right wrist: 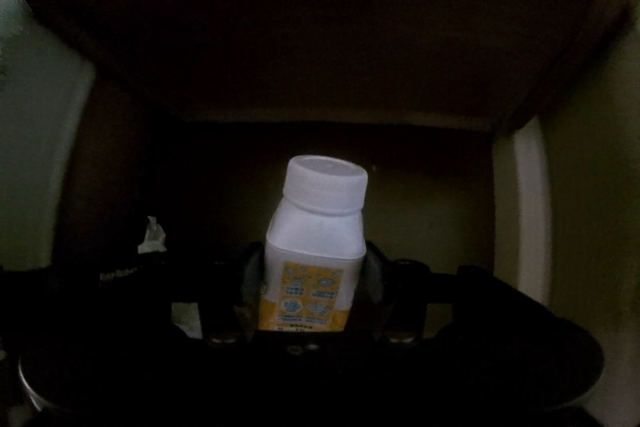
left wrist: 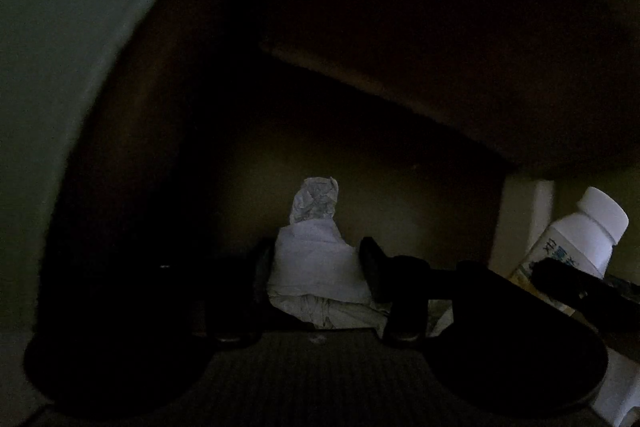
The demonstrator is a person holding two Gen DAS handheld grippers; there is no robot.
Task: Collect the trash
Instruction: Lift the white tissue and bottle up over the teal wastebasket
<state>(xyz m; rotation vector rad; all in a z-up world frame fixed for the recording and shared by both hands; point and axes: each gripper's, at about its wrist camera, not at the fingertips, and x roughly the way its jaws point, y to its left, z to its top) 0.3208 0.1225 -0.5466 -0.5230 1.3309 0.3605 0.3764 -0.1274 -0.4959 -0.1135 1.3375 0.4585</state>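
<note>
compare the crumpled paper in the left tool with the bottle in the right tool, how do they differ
The crumpled paper is soft, creased and shapeless; the bottle is rigid and smooth, with a ribbed screw cap. The paper is plain whitish; the bottle carries a yellow printed label. Both are pale and each sits clamped between a tool's fingers, left tool and right tool.

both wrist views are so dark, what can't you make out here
- White bottle, right wrist view: label print too small and dim to read; its base is hidden behind the right hand-held gripper.
- Crumpled paper, left wrist view: lower part hidden by the left hand-held gripper.
- Surroundings, both views: darkness hides what lies below.
</note>
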